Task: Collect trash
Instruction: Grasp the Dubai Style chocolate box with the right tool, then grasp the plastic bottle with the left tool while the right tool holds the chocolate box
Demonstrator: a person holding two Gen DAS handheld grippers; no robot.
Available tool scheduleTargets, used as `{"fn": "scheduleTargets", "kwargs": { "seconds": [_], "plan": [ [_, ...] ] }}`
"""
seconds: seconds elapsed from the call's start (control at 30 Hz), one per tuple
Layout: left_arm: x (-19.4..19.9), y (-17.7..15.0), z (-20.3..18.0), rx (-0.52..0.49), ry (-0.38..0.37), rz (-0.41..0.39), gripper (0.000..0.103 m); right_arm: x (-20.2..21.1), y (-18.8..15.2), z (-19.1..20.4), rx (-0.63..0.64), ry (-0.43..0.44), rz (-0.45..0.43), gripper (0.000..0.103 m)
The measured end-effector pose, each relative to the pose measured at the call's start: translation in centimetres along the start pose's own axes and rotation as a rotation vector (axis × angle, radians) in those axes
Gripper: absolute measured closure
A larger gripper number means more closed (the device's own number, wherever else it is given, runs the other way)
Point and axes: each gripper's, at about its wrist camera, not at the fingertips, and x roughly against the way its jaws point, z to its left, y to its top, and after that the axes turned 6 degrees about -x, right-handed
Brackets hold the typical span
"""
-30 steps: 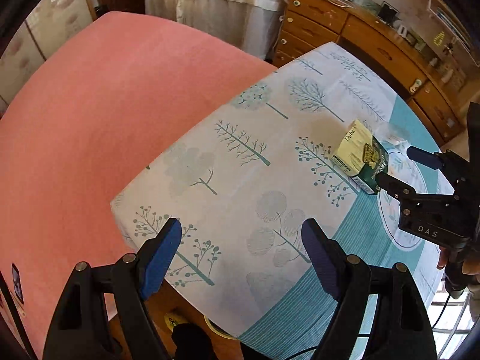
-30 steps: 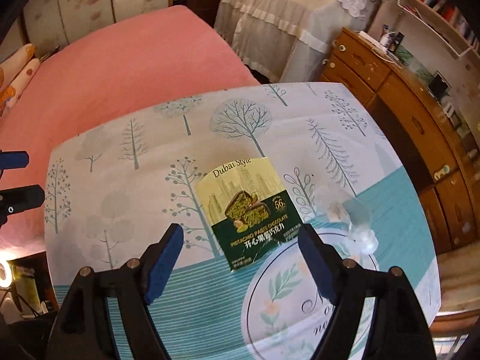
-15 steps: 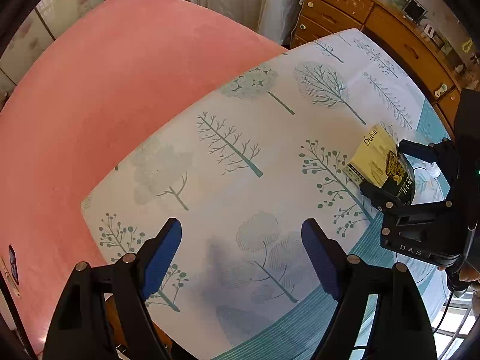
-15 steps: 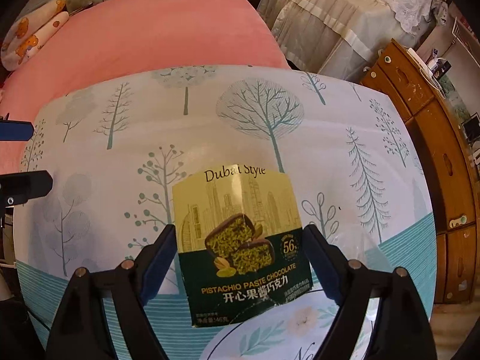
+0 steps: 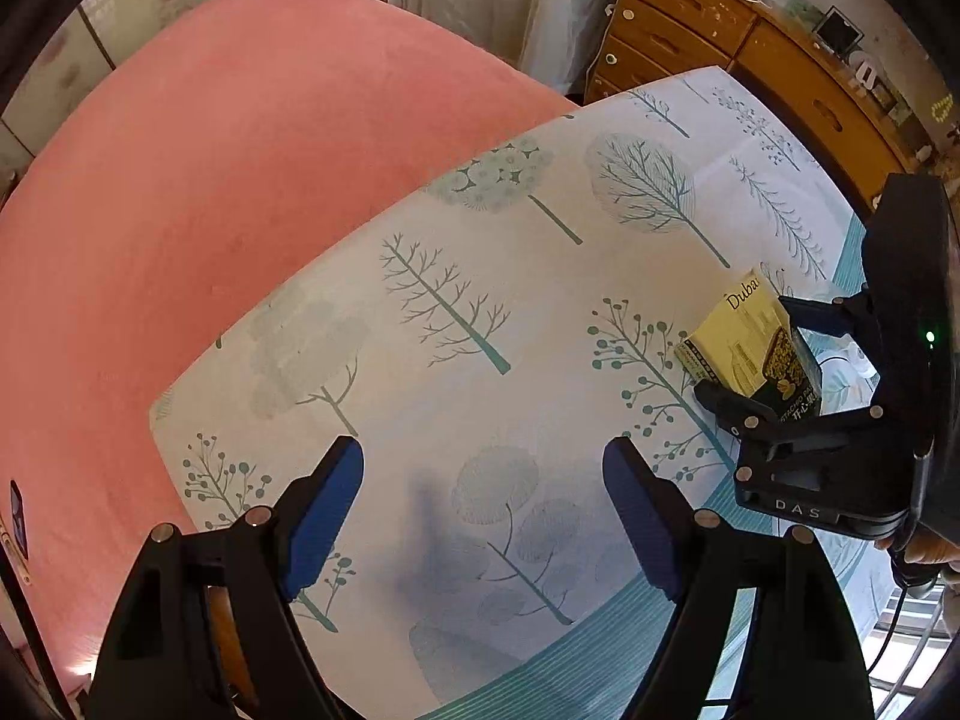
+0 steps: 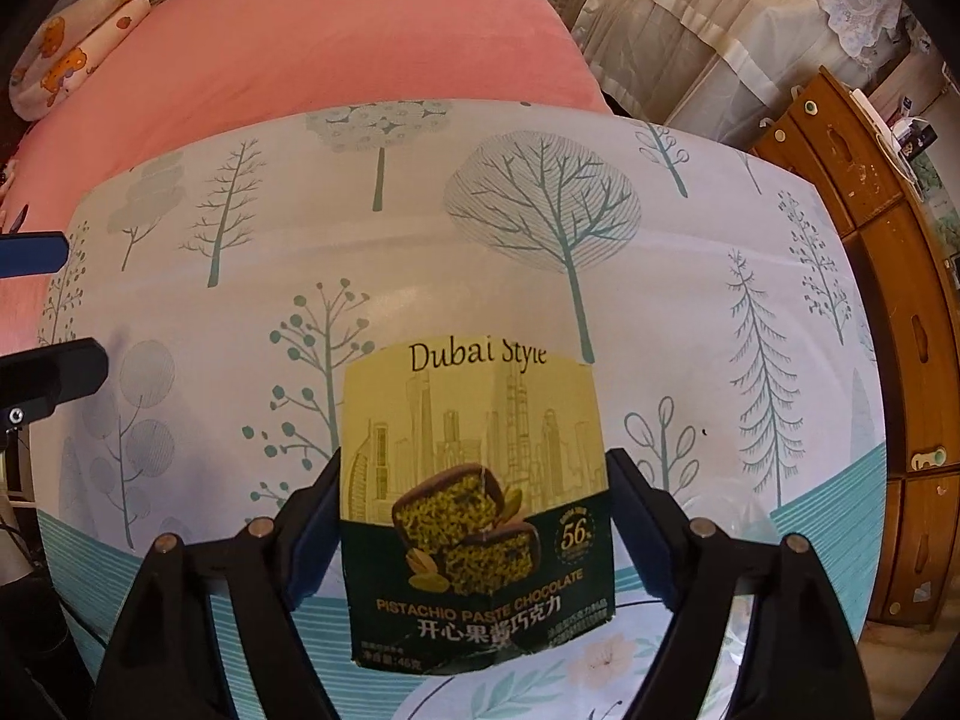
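A yellow and dark green chocolate box point(image 6: 474, 480) marked "Dubai Style" lies on the tree-print tablecloth point(image 6: 540, 276). My right gripper point(image 6: 474, 474) points down over it, a finger on either side of the box. Its jaws are closing, and a thin gap still shows at each pad. The left wrist view has the same box point(image 5: 750, 348) at the right, framed by the right gripper point(image 5: 750, 351). My left gripper point(image 5: 483, 462) hovers open over bare cloth to the left of the box, with nothing between its fingers. A crumpled clear wrapper point(image 6: 720, 510) lies just right of the box.
A pink bed point(image 5: 210, 210) borders the table's far side, with a printed pillow point(image 6: 72, 66) on it. A wooden dresser point(image 6: 900, 360) stands along the right. A cloth-draped piece of furniture point(image 6: 720, 30) is at the back. A hand point(image 5: 924, 552) holds the right gripper.
Both grippers have come down and forward over the table. The right gripper has gone from short of the box to straddling it, and it has rolled a little.
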Motion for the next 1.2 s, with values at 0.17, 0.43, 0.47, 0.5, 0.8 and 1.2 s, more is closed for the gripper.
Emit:
{"fn": "scheduleTargets", "kwargs": {
  "seconds": [0.17,0.43,0.47,0.5,0.8,1.2],
  "plan": [
    [0.3,0.7,-1.1,-0.027,-0.007,-0.009,0.022,1.6,-1.7,-0.5,-0.068,0.058,-0.028,0.023],
    [0.7,2.1,-5.6,-0.128,-0.046,-0.02,0.022,4.8,-7.6,-4.0,-0.315,0.178,-0.067,0.023],
    [0.8,2.3,-6.4,-0.148,-0.054,-0.021,0.022,5.2,-8.4,-4.5,-0.352,0.186,-0.072,0.023],
    [0.8,2.5,-7.1,-0.164,-0.06,-0.023,0.022,5.5,-9.1,-5.2,-0.392,0.191,-0.078,0.023],
    [0.3,4.7,-14.8,-0.353,-0.096,-0.031,0.022,7.2,-15.1,-12.1,-0.687,0.158,-0.127,0.023],
    [-2.4,6.3,-25.7,-0.724,-0.014,-0.028,0.022,6.4,-17.7,-16.1,-0.808,0.177,-0.167,0.023]
  ]
}}
